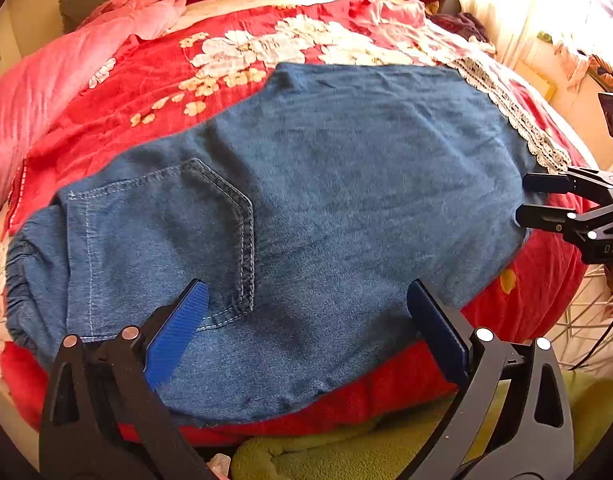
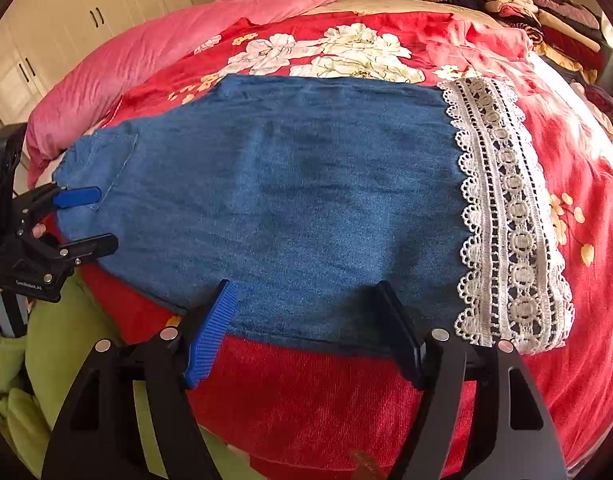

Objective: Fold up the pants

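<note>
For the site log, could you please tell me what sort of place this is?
Most likely a home bedroom: a bed under a red floral blanket, white wardrobe doors and stacked folded clothes.

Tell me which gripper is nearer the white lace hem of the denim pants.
Right gripper: open at the pants' near edge, beside the white lace hem. Left gripper hovers open over the back pocket, opposite end.

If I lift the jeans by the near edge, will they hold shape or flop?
Probably flop: the jeans lie limp over the rounded red blanket. The lace hem looks light and may trail. The waistband is bunched, likely elastic, so it may gather. Both the left gripper and right gripper are open.
</note>
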A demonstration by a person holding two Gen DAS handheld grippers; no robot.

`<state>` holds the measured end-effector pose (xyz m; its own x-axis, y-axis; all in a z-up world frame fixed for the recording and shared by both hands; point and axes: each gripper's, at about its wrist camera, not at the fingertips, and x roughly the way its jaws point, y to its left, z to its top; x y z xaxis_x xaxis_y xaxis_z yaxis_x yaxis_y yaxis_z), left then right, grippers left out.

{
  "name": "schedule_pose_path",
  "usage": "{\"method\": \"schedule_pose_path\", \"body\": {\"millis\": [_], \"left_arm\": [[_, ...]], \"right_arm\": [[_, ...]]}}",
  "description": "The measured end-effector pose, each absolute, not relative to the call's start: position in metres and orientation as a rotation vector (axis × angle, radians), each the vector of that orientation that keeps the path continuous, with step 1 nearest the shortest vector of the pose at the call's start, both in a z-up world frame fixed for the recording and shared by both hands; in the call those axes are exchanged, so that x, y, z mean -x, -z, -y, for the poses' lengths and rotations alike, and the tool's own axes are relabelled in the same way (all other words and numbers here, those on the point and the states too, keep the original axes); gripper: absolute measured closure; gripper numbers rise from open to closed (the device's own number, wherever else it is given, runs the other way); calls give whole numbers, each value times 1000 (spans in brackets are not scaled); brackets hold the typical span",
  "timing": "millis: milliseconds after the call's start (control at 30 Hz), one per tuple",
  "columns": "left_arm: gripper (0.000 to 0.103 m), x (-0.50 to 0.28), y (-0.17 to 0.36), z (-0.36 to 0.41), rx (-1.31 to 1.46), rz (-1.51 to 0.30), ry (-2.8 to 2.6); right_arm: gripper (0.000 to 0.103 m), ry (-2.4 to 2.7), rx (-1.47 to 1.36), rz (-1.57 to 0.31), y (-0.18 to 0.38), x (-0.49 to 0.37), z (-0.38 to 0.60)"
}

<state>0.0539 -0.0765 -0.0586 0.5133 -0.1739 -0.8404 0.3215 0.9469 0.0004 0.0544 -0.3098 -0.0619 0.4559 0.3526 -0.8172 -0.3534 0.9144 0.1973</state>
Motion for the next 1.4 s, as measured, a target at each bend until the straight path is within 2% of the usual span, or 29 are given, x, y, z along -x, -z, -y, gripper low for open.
{"method": "schedule_pose_path", "body": {"millis": [200,233,267,300,800,1400], "left_arm": [[10,-49,43,72,-131,-943,293],[10,-49,40,72,-129,-935,290],[10,-48,37,72,-128,-927,286],[10,-47,34,72,-127,-917,285],[10,-44,-12,88,-106,-828,293],[10,-47,-46,131,-146,-759,348]], "right_arm": [[33,-413,-71,-957,45,-50,329],[30,-402,-77,-943,40,-50,332],[15,-390,-83,-931,37,-49,336],[12,-382,-94,-914,33,-48,339],[12,-309,-122,-752,-14,-33,379],[12,-257,-120,-668,-38,-16,402]]}}
